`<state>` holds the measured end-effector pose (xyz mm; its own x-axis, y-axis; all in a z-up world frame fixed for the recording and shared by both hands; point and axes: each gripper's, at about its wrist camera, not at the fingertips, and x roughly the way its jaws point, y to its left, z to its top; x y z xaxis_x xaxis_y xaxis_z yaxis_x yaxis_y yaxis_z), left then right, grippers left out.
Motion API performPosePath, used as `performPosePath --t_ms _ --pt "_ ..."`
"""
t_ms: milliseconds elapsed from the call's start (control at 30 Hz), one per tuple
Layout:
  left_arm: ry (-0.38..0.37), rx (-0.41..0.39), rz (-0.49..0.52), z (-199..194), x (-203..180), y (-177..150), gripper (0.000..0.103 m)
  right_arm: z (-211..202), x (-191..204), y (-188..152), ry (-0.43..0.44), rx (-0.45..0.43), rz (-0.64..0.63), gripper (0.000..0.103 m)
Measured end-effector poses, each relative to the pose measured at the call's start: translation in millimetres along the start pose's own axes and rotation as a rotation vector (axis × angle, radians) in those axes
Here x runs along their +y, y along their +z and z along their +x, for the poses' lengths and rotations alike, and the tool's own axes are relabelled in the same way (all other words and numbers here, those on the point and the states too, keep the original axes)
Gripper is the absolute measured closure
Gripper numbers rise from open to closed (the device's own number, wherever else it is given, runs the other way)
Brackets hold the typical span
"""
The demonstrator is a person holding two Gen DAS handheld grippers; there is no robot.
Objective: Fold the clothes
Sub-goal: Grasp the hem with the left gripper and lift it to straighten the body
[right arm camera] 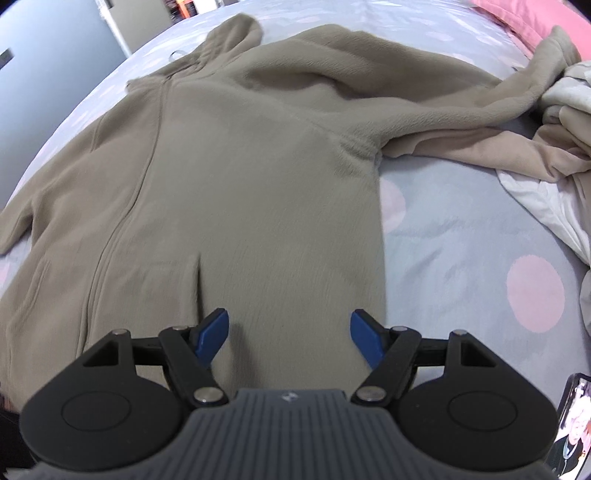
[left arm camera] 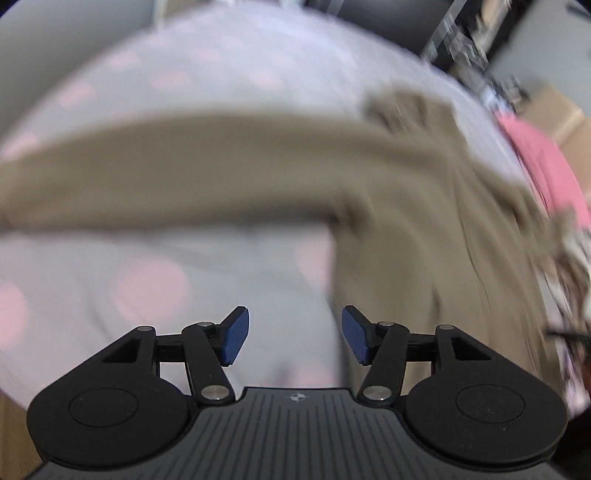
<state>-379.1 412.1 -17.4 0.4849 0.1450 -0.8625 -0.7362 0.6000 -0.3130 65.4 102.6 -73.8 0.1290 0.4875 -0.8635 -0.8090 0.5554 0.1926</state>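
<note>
An olive-tan fleece jacket (right arm camera: 229, 177) lies spread flat on the bed, front zip up, hood at the far end. Its right sleeve (right arm camera: 424, 99) trails out to the far right. My right gripper (right arm camera: 288, 338) hangs open over the jacket's lower hem, nothing between its blue pads (right arm camera: 212, 334). The left wrist view is motion-blurred. There one sleeve (left arm camera: 177, 170) stretches across the sheet and the jacket body (left arm camera: 436, 251) fills the right side. My left gripper (left arm camera: 294, 338) is open over bare sheet beside the jacket's edge, with nothing held.
The bed sheet (right arm camera: 461, 258) is pale grey with pink dots. A heap of cream and beige laundry (right arm camera: 554, 136) sits at the right. A pink blanket (right arm camera: 535, 26) lies along the far edge. A phone screen (right arm camera: 572, 424) shows at the lower right corner.
</note>
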Motion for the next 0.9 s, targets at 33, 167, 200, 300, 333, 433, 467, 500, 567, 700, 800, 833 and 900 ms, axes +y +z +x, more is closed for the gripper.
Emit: performPosePath --t_ms 33,167,200,300,333,433,467,500,567,700,800,833,900 --pt "-0.013 0.05 -0.004 8.1 -5.4 -8.1 0.049 -0.1 1.9 -2.3 -0.001 0.012 -0.011 0.028" --pt "-0.042 0.21 0.023 31.9 -26.2 -37.4 0.049 -5.9 7.0 -10.5 -0.008 0.032 -0.025 0.028" --pt "-0.049 0.24 0.031 34.9 -31.2 -44.7 0.049 -8.0 6.7 -12.1 -0.004 0.031 -0.015 0.028" --pt "-0.042 0.312 0.04 41.3 -41.4 -63.0 0.05 -12.8 6.3 -15.0 0.008 0.032 0.025 0.028" --pt "-0.036 0.321 0.027 43.3 -41.5 -65.5 0.05 -14.1 6.9 -15.6 0.014 0.033 0.037 0.028" --pt "-0.043 0.326 -0.06 48.5 -35.7 -76.1 0.05 -18.0 11.2 -19.4 0.033 0.032 0.047 0.028" --pt "-0.042 0.33 -0.082 50.8 -34.1 -79.1 0.052 -18.2 13.3 -22.0 0.036 0.037 0.046 0.028" --pt "-0.031 0.335 -0.085 52.5 -34.2 -81.7 0.054 -17.3 16.1 -25.5 0.033 0.048 0.035 0.028" --pt "-0.005 0.346 -0.084 55.6 -34.9 -86.1 0.076 -15.4 22.1 -32.7 0.026 0.073 0.009 0.028" --pt "0.005 0.394 -0.068 52.4 -35.9 -89.3 0.087 -13.4 39.2 -49.0 -0.03 0.097 -0.128 0.028" --pt "-0.012 0.444 -0.064 48.5 -36.5 -91.3 0.089 -15.8 42.5 -55.0 -0.046 0.104 -0.194 0.028" --pt "-0.015 0.444 -0.073 46.2 -34.1 -90.9 0.089 -17.5 39.1 -55.7 -0.042 0.108 -0.188 0.028" --pt "-0.027 0.425 -0.108 41.7 -26.5 -89.5 0.085 -22.0 31.1 -55.6 -0.031 0.116 -0.16 0.028"
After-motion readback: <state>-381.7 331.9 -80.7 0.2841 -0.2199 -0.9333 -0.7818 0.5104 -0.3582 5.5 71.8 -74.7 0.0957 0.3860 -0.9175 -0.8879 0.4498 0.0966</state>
